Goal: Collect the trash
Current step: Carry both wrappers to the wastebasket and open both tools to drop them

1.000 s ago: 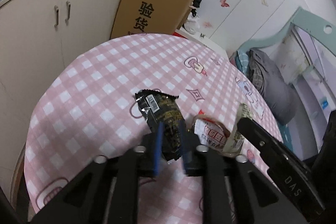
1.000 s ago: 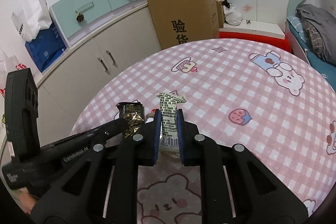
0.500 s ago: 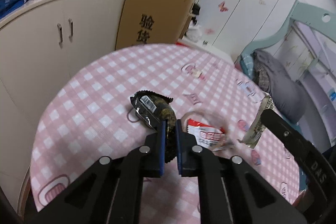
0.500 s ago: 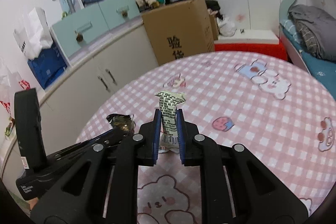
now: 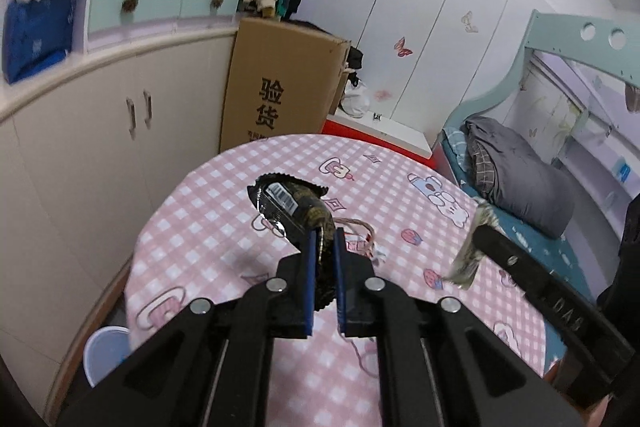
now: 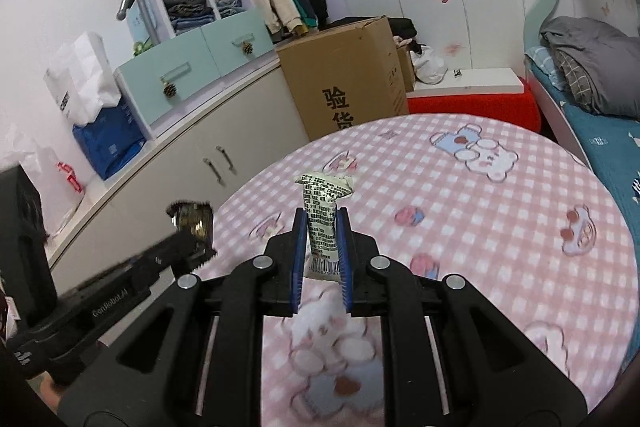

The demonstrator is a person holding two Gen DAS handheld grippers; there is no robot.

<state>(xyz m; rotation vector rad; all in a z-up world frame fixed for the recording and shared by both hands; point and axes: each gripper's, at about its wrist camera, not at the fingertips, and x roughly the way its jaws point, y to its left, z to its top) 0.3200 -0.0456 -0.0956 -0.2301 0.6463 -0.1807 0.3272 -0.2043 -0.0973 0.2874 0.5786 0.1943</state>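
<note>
In the left wrist view, the left gripper [image 5: 323,247] is seen at lower centre, its blue-padded jaws drawn narrow and clamped on a crumpled black and gold foil snack wrapper [image 5: 290,207] with a white barcode label. The wrapper is held above the round surface covered in a pink and white checked cloth with cartoon prints [image 5: 208,223]. Just beyond the jaws, a red and white wrapper with clear film [image 5: 360,241] is seen lying on the cloth. At the right of this view, the right gripper [image 5: 478,231] is seen from the side, with a pale green printed wrapper [image 5: 470,253] pinched in it.

In the right wrist view, the right gripper [image 6: 321,227] is seen at centre, its jaws narrow and closed on the pale green printed wrapper [image 6: 323,211], which stands upright between the pads, its twisted top above them and its barcode end below. At the left of this view, the black and gold wrapper [image 6: 192,223] is seen gripped in the left gripper [image 6: 190,241].

A white plastic bin [image 5: 105,353] is seen at the lower left of the left wrist view, beside the surface's edge. A brown cardboard box with black characters [image 6: 344,75] stands behind the surface, against cream cupboards [image 5: 100,131].
</note>
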